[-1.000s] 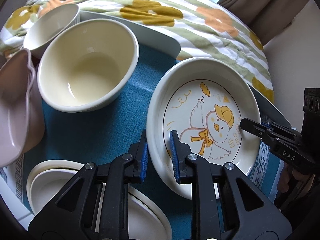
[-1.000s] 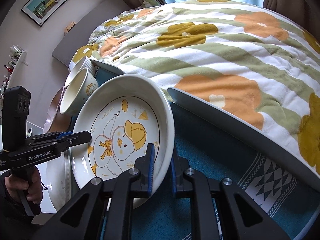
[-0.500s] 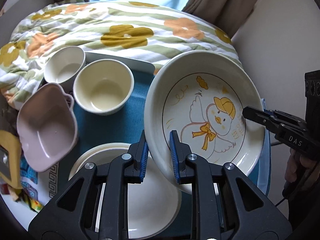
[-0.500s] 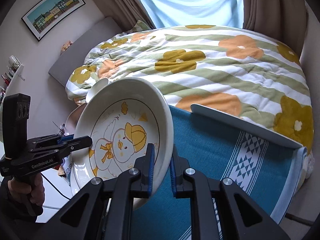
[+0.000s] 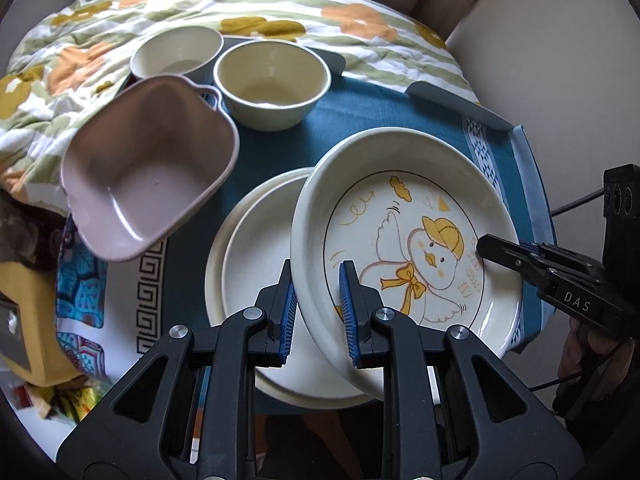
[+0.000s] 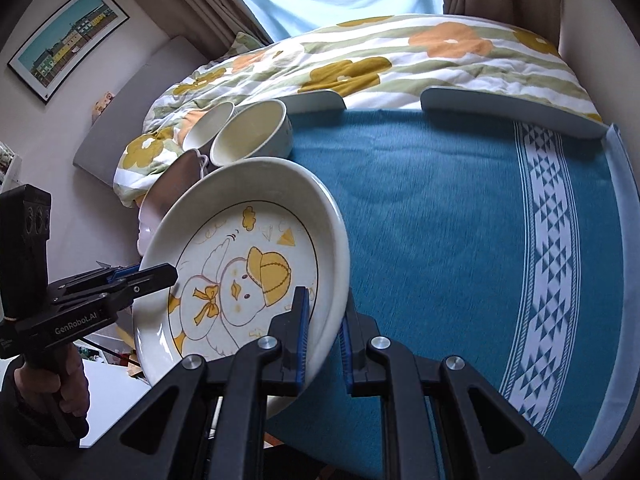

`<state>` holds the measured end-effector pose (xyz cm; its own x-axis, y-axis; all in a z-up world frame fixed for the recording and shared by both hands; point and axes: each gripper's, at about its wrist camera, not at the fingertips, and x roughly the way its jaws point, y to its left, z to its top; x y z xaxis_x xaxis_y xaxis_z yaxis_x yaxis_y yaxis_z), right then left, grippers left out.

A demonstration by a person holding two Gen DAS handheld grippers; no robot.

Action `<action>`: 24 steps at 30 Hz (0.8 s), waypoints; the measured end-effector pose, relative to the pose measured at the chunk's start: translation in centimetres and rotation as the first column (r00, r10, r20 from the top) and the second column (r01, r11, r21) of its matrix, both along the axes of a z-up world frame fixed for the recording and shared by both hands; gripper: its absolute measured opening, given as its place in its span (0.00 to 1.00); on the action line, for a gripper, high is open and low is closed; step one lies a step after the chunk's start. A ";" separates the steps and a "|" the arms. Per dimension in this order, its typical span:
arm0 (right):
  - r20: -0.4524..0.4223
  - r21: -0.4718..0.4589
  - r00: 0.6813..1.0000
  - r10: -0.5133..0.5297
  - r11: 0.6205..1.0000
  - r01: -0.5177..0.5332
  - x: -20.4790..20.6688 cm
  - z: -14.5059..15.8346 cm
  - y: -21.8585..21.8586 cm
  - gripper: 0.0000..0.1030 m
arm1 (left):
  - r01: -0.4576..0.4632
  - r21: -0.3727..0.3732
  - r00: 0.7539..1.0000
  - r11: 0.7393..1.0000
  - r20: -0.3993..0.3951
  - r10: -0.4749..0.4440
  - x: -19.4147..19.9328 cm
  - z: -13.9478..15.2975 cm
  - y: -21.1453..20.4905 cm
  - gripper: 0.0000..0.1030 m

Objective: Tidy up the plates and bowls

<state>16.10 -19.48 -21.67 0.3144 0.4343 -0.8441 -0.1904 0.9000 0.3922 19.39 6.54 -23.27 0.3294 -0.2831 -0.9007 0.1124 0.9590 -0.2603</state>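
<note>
A deep white plate with a duck drawing [image 5: 408,232] [image 6: 240,272] is held in the air, tilted, by both grippers. My left gripper [image 5: 318,312] is shut on its left rim. My right gripper [image 6: 324,332] is shut on its right rim; it also shows in the left wrist view [image 5: 504,252]. Below the plate a stack of plain white plates [image 5: 256,276] lies on the blue cloth [image 6: 440,208]. A pink square bowl [image 5: 148,168] sits left of the stack. Two cream bowls [image 5: 272,84] [image 5: 176,56] stand at the back.
The table has a raised pale blue rim [image 6: 512,112] at the back and right. A flowered quilt [image 6: 380,56] lies behind it. A yellow object [image 5: 24,320] and colourful packets lie at the left edge. The cloth's right half [image 6: 500,240] bears a white patterned band.
Both grippers have lifted the duck plate off the cloth and carried it back and left, so it now hangs partly over the stack of white plates.
</note>
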 end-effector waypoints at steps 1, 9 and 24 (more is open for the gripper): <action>-0.010 -0.001 1.000 -0.016 1.000 0.016 -0.3 -0.4 0.1 0.13 | 0.004 -0.002 1.000 1.000 -0.010 -0.004 0.0 -0.5 0.1 0.17; 0.003 -0.049 1.000 -0.010 0.999 0.010 -1.6 -1.0 1.2 0.13 | -0.007 0.024 0.999 1.000 -0.044 0.008 -0.4 -2.9 0.4 0.17; -0.010 -0.099 0.999 0.033 0.995 -0.033 -1.4 -2.3 2.7 0.13 | -0.015 0.113 0.997 0.993 -0.069 0.023 0.2 -4.5 -0.4 0.17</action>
